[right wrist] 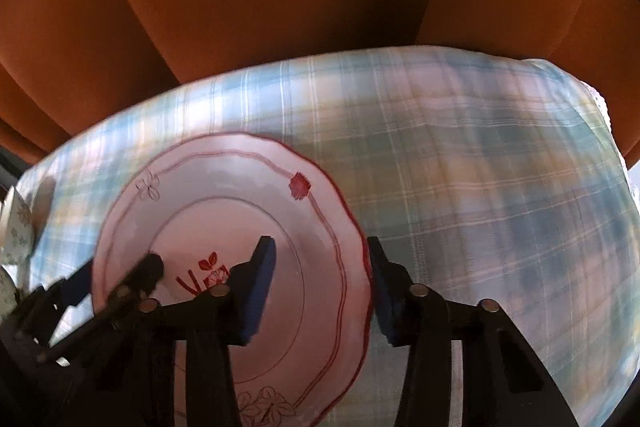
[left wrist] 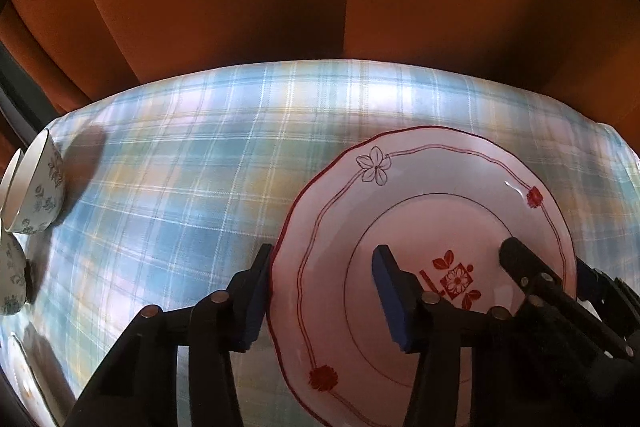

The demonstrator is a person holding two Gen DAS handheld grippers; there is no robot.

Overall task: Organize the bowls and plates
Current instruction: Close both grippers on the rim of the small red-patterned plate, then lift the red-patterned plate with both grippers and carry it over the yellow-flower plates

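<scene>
We have the round white ceramic plate with the red scalloped rim and red flower motif [left wrist: 424, 227] lying flat on the blue-green plaid tablecloth [left wrist: 180, 167], right of centre as the left camera sees it. The left gripper [left wrist: 320, 301] straddles the plate's left rim, one blue pad outside the edge, the other over the well. The right gripper [right wrist: 320, 291] straddles the right rim likewise. Both pairs of jaws are partly spread with the rim between them; we cannot tell whether the pads press it yet. To do this well, we should close both sides evenly, seat the pads fully on the rim, then lift level. Blue-patterned white bowls [left wrist: 36, 183] wait at the far left.
</scene>
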